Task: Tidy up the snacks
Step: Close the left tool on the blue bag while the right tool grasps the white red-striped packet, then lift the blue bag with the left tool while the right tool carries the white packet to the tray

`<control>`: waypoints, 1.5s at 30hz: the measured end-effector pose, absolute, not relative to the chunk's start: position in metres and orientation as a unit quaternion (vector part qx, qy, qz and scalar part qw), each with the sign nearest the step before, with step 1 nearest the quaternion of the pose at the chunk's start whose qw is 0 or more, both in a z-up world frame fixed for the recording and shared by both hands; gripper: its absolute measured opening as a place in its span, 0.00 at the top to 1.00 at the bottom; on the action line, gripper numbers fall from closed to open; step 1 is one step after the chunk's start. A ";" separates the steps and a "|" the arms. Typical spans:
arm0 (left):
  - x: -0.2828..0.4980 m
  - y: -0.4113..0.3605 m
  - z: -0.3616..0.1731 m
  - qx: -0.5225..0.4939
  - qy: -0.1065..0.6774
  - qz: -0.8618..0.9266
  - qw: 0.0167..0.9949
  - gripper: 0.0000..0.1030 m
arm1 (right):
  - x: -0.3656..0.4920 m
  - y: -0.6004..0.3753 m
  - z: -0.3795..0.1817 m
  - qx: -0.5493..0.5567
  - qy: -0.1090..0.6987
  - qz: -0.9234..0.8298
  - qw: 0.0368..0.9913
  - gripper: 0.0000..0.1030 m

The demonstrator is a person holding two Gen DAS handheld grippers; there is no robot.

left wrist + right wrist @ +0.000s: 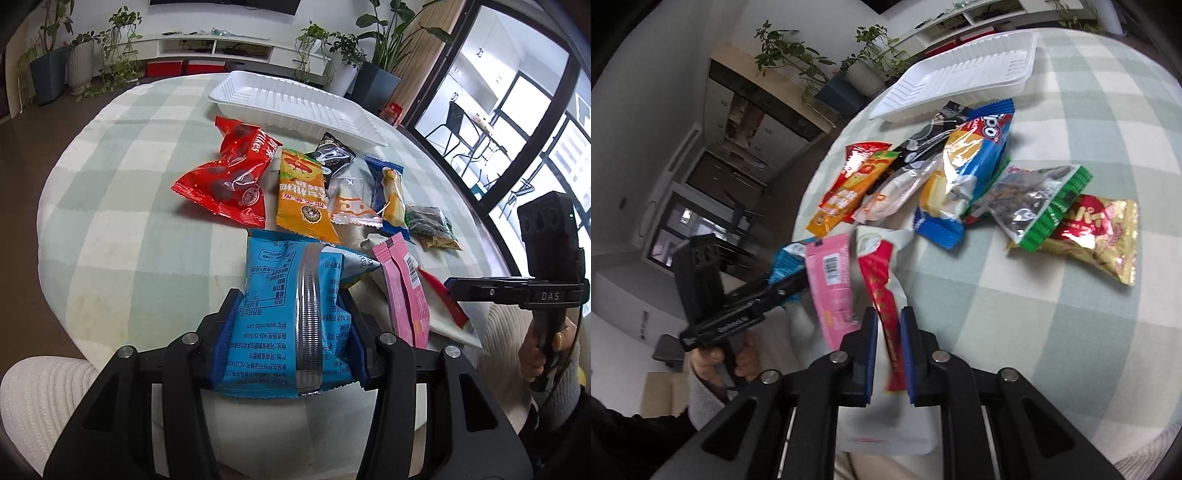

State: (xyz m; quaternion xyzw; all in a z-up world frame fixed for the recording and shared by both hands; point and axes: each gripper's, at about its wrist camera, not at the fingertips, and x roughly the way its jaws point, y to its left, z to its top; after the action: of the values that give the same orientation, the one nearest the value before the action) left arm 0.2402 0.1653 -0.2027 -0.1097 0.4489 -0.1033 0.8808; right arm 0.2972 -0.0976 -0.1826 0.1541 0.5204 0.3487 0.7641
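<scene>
Snack packets lie heaped on my round green-checked tablecloth (122, 206). My left gripper (291, 332) pinches a light blue foil snack packet (280, 314) between its blue pads, near the table's front edge. My right gripper (888, 354) clamps a white pouch with a red stripe (886, 314). A pink foil sachet (833, 291) lies between the two held packets. Beyond, a red crinkled bag (229, 173), an orange packet (303, 195) and a black packet (334, 155) crowd the way to the long white plastic tray (295, 103) at the far edge.
</scene>
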 end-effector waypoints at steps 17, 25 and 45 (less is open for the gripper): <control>0.237 0.168 -0.205 -0.110 0.454 -0.095 0.879 0.53 | 0.283 -0.040 -0.193 -0.033 0.502 0.323 0.802 0.65; 0.235 0.173 -0.203 -0.127 0.452 -0.101 0.877 0.53 | 0.293 -0.051 -0.199 0.012 0.510 0.330 0.794 0.74; 0.212 0.183 -0.171 -0.180 0.441 -0.147 0.867 0.53 | 0.320 -0.114 -0.219 0.377 0.508 0.418 0.652 0.75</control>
State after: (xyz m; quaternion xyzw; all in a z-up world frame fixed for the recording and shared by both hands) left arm 0.2120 0.1825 -0.1714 -0.1799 0.4414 -0.1467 0.8667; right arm 0.3203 -0.1139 -0.2193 0.3766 0.5079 0.4181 0.6522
